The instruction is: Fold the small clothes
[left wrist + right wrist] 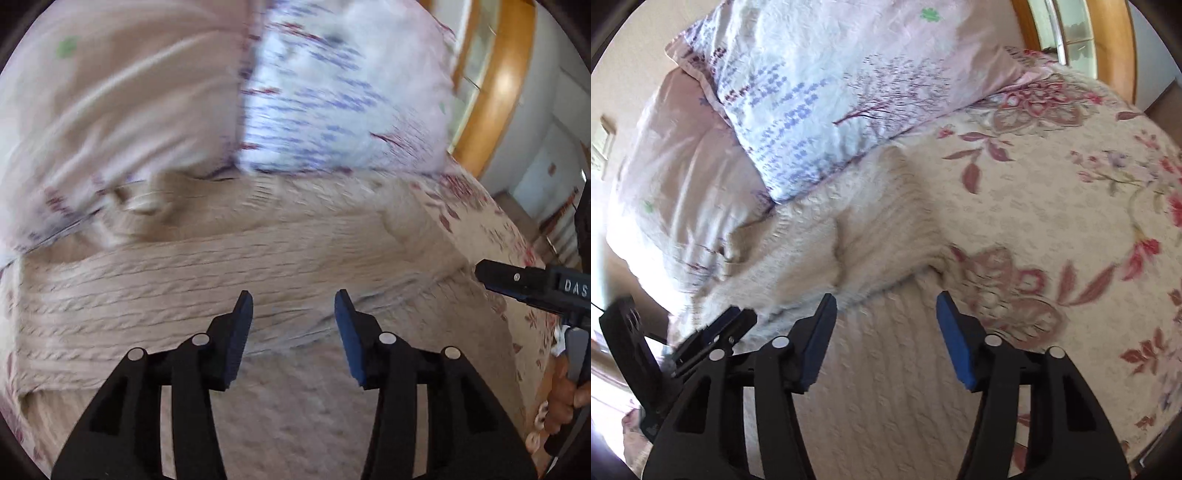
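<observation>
- A beige cable-knit sweater (871, 236) lies partly folded on a floral bedspread (1071, 206), its far edge against a lilac-printed pillow (827, 92).
- The left gripper (293, 306) hovers over the knit, jaws apart, grasping nothing.
- The right gripper (886, 306) hangs likewise released above the sweater.

We see beige cable-knit sweater (871, 236); cream bedspread (1071, 206) with pink-red flowers; pale pink pillow (827, 85) with purple tree print; blue gripper pads (955, 339).

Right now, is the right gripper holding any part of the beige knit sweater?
No, the right gripper is open above the sweater, nothing between its pads.
</observation>
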`<action>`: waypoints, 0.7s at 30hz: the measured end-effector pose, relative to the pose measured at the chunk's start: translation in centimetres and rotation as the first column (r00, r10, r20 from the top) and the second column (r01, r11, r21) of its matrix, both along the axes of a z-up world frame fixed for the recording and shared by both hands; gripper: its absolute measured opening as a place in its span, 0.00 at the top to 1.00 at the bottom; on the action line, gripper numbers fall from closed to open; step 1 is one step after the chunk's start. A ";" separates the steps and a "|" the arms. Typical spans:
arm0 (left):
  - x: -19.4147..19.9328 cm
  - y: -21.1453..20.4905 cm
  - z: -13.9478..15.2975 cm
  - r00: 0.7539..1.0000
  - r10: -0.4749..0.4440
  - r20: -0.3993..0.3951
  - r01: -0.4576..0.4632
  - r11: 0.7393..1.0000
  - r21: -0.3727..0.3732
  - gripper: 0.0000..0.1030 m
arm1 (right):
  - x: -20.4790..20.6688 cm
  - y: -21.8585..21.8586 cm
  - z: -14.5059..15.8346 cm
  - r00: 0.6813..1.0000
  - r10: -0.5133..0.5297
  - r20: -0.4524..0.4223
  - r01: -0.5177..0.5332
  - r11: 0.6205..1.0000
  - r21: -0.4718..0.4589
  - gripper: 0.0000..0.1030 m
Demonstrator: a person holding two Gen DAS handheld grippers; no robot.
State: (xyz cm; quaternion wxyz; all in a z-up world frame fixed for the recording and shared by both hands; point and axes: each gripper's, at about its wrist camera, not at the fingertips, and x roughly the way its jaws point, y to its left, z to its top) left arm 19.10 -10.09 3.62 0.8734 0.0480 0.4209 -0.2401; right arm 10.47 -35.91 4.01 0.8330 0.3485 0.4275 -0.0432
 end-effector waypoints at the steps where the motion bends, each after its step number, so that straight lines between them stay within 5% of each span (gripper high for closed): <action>1: 0.1 2.0 0.3 0.999 0.050 -0.002 -0.050 0.999 -0.006 0.54 | 0.4 -0.1 0.0 1.000 0.008 0.009 -0.009 0.999 0.031 0.45; 5: 0.0 9.5 1.2 0.965 0.262 -0.009 -0.262 0.965 -0.011 0.54 | 3.4 0.0 -0.9 0.999 0.045 -0.002 -0.044 0.990 0.134 0.50; 10: -1.7 18.6 1.1 0.882 0.472 -0.008 -0.471 0.881 0.056 0.54 | 6.2 0.9 -2.8 0.992 0.094 -0.083 -0.078 0.982 0.172 0.61; 17: -3.5 23.6 -0.5 0.837 0.545 -0.055 -0.537 0.836 0.113 0.54 | 7.0 2.6 -3.5 0.984 0.148 -0.103 -0.128 0.975 0.179 0.87; 21: -3.3 23.8 -1.6 0.834 0.545 -0.087 -0.533 0.837 0.125 0.54 | 7.8 3.5 -1.0 0.987 0.160 -0.034 -0.158 0.986 0.051 0.91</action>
